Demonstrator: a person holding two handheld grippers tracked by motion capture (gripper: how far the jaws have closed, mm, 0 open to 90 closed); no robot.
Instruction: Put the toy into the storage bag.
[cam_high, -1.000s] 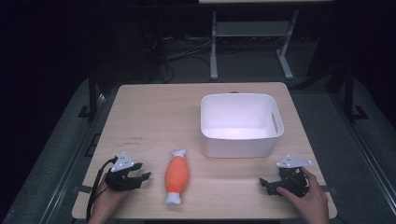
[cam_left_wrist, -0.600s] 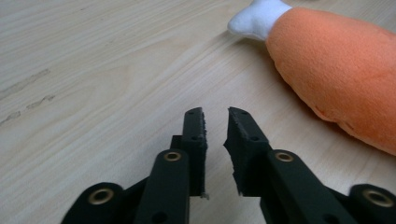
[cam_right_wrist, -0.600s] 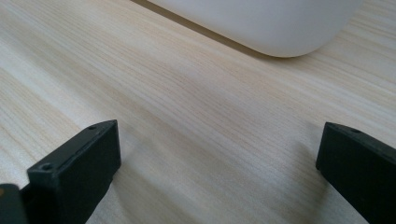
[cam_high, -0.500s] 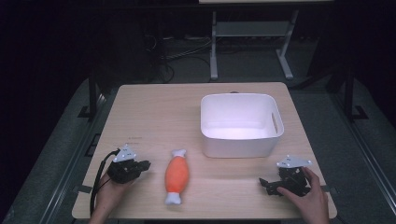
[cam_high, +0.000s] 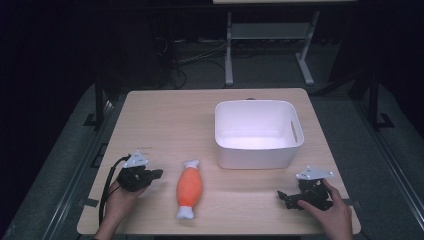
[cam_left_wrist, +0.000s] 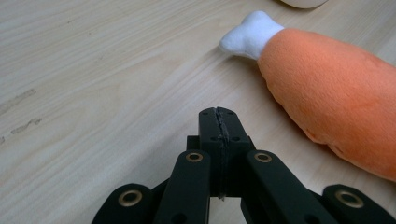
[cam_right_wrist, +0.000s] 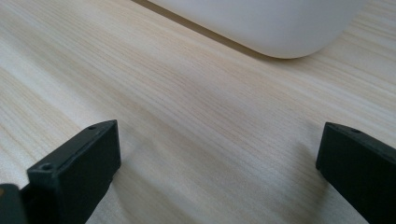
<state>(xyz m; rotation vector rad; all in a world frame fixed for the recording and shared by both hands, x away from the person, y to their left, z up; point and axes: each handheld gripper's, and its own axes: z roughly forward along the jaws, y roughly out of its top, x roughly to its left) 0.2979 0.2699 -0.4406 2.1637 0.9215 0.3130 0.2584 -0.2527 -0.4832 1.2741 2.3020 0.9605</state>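
While the left claw (cam_left_wrist: 218, 114) rests pinched together and empty on the pale wood-grain table (cam_high: 165, 120), a plush orange drumstick with white bone ends (cam_high: 189, 188) lies just beside it. The right claw (cam_right_wrist: 217, 163) gapes wide, holding nothing, near a smooth white rounded plastic bin (cam_high: 257, 133).

- The bin (cam_high: 258, 134) stands on the table (cam_high: 165, 117), right of centre and toward the far edge.
- The plush drumstick (cam_high: 190, 189) lies on the table nearer the person, left of the bin and apart from it.
- The left gripper (cam_high: 150, 175) rests just left of the drumstick.
- The right gripper (cam_high: 287, 196) sits at the near right corner, in front of the bin.
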